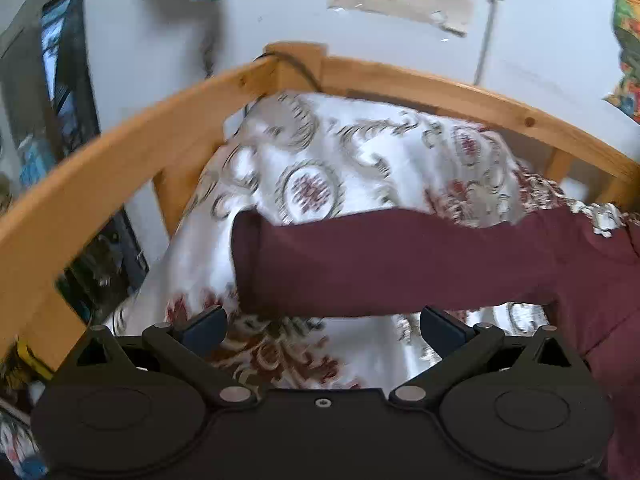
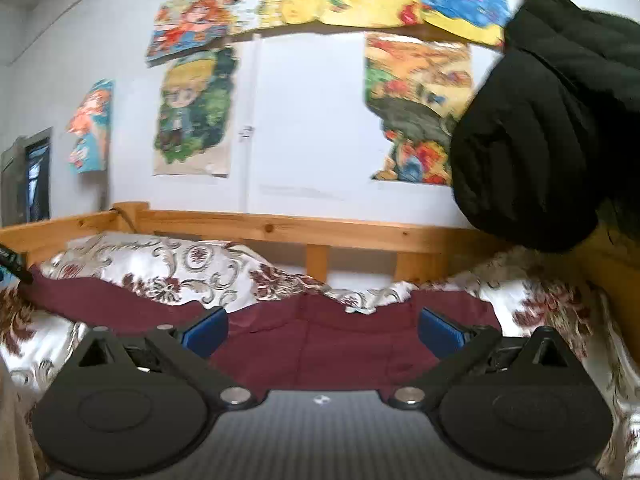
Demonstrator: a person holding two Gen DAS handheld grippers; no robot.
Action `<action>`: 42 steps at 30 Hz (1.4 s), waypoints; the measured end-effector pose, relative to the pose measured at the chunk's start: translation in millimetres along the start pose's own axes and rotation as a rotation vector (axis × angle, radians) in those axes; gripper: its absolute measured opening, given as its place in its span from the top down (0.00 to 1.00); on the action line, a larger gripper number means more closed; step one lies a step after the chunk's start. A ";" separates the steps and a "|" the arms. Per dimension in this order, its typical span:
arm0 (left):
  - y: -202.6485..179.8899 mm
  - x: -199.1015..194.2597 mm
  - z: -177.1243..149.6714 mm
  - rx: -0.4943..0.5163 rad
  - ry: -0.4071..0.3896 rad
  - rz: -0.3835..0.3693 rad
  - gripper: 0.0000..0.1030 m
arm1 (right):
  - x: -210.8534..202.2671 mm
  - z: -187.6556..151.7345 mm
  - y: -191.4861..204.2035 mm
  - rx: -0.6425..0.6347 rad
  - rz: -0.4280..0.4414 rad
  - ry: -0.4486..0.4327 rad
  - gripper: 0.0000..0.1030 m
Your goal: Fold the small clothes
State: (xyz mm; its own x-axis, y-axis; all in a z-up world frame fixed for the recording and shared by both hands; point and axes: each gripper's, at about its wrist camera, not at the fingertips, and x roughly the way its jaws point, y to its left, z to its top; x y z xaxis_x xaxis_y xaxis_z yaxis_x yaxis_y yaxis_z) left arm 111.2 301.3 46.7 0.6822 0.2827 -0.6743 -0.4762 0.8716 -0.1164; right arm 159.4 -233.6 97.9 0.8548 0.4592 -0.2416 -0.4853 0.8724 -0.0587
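The left gripper (image 1: 323,326) is seen nearest the lens, its blue-padded jaws spread wide with nothing held between them. Just beyond them, the cuff end of a maroon garment (image 1: 400,264) is laid across a patterned bedspread (image 1: 312,152), the sleeve running off to the right. A wooden rail (image 1: 120,152) is seen curving around the bed's far edge, and a dark cable (image 1: 298,66) is draped over the corner post. The frame is blurred.

In the right wrist view, the right gripper (image 2: 323,334) is likewise held wide open and empty, pointed low over the middle of the garment (image 2: 320,344), which is spread flat on the bedspread (image 2: 160,264). A black tip of the left gripper (image 2: 14,266) is visible at the far left edge, beside the sleeve end. A black padded object (image 2: 552,128) is hung at upper right, covering part of the posters (image 2: 416,108) on the white wall. The rail (image 2: 280,228) is seen behind the bed.
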 end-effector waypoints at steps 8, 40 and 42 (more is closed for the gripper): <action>20.5 30.2 -18.7 -0.236 -0.023 -0.023 0.03 | 16.6 -17.3 6.0 -0.042 -0.005 0.093 0.00; -159.4 -57.1 42.5 0.064 -0.552 -0.392 0.91 | 23.8 -26.2 -44.1 0.135 -0.126 0.176 0.00; -189.9 -58.4 38.6 0.093 -0.541 -0.470 0.91 | 23.9 -25.4 -59.3 0.213 -0.139 0.181 0.00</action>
State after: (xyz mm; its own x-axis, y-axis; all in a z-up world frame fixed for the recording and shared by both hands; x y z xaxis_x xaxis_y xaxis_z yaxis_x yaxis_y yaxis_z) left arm 183.3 134.7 136.3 0.9939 0.0069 -0.1099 -0.0319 0.9734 -0.2269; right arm 203.9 -278.6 71.0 0.8547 0.3121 -0.4148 -0.2999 0.9491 0.0962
